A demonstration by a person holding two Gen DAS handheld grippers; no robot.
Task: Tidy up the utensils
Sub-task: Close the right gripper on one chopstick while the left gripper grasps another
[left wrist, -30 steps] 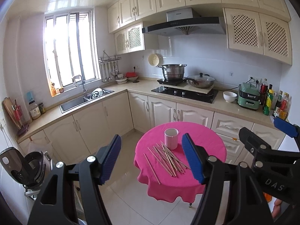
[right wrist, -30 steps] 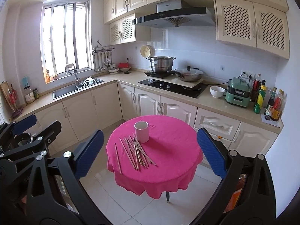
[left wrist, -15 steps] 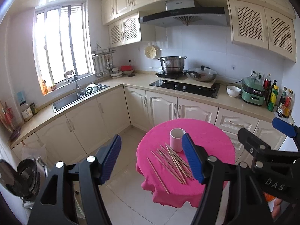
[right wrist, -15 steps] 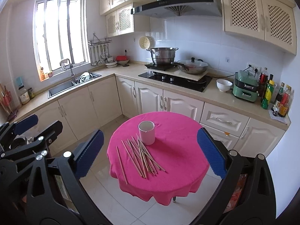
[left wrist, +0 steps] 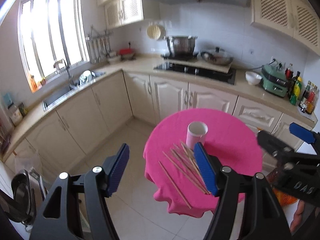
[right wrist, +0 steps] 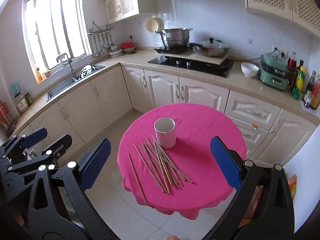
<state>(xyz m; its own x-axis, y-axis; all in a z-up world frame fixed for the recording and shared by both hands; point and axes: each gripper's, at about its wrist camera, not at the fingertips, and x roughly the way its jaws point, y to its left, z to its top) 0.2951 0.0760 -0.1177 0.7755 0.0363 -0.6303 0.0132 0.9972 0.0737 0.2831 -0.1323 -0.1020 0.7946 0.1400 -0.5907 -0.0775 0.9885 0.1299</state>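
Observation:
A small round table with a pink cloth (right wrist: 200,132) stands on the kitchen floor. On it stands a white cup (right wrist: 165,132), upright and empty as far as I can see. A loose pile of several wooden chopsticks (right wrist: 160,164) lies in front of the cup, one stick apart at the left. The same cup (left wrist: 196,133) and chopsticks (left wrist: 183,166) show in the left wrist view. My left gripper (left wrist: 162,168) is open and empty, above and short of the table's left edge. My right gripper (right wrist: 160,164) is open and empty, above the table's near side.
L-shaped counter with cream cabinets (right wrist: 164,86) runs behind the table. A sink (right wrist: 66,84) is at the left, a hob with pot and pan (right wrist: 192,60) at the back, a bowl, green appliance and bottles (right wrist: 300,76) at the right. Tiled floor (right wrist: 120,210) surrounds the table.
Both grippers have moved forward and down toward the table; the table, cup and chopsticks look larger and closer. Both stay open.

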